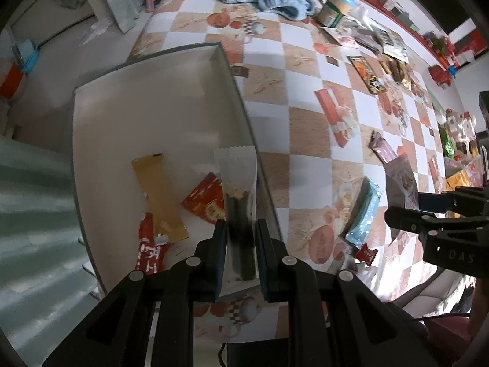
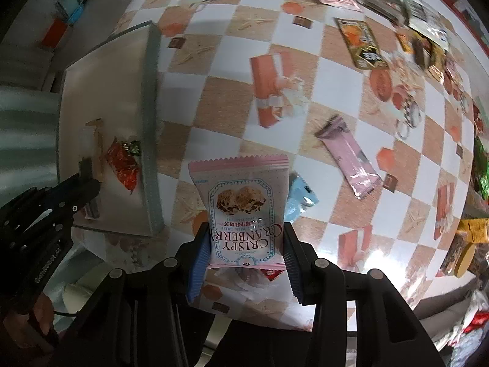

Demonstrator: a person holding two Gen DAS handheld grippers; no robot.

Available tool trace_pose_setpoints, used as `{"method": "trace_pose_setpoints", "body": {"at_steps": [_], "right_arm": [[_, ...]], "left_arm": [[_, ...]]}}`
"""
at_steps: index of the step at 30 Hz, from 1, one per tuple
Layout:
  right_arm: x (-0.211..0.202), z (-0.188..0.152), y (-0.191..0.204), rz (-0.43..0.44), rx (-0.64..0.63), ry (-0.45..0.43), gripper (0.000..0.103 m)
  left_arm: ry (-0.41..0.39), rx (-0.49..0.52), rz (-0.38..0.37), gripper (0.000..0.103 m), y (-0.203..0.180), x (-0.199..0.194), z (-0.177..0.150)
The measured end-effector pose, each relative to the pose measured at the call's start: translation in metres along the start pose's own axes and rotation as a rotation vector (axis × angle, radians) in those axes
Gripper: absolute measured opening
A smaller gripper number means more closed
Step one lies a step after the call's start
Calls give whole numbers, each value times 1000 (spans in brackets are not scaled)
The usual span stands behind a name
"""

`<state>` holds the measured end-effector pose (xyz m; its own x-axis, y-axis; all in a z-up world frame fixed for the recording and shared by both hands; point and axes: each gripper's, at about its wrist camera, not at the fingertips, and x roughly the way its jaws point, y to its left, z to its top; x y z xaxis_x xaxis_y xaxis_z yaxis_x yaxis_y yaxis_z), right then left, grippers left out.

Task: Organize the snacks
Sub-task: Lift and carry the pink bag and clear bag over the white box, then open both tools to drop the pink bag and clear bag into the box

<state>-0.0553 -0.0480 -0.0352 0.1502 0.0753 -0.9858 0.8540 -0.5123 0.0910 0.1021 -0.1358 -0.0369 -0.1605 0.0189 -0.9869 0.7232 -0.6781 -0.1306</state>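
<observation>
Checkered table (image 2: 330,70), both tongs (image 1: 241,229) level, gripping packets (image 2: 244,208)

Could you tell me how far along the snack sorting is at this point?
Partly done: the box holds a tan packet and red packets. In hand: left gripper carries a clear seaweed stick, right gripper a cranberry crisp packet. Left: pink bar and others.

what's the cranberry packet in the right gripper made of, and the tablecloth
Cranberry packet: looks like thin plastic film, slightly glossy, with printed art and zigzag-cut sealed ends. Tablecloth: probably wipeable vinyl or oilcloth; the printed checks show a soft sheen and window glare, though cloth backing can't be ruled out.
</observation>
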Motion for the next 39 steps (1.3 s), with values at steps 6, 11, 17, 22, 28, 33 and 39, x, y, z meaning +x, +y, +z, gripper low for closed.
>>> {"method": "trace_pose_setpoints", "body": {"at_steps": [6,11,17,22,28,33,39], "right_arm": [[5,9,22,5,-43,10,47],[7,18,45,15,-89,10,47],[11,28,78,44,-155,15,47],[16,33,104,56,-209,23,47],[24,38,126,62,-247,35,47],[30,44,139,64,-263,41,47],[34,50,151,77,-270,40,47]], "left_arm": [[-1,-47,14,20,21,0,-4],[-17,-104,36,20,45,-3,-5],[-10,-167,59,20,73,-1,-4],[-1,-186,69,20,84,2,-6],[16,-205,73,20,88,11,-6],[22,-210,78,20,89,15,-4],[35,-213,82,21,89,18,-7]]}}
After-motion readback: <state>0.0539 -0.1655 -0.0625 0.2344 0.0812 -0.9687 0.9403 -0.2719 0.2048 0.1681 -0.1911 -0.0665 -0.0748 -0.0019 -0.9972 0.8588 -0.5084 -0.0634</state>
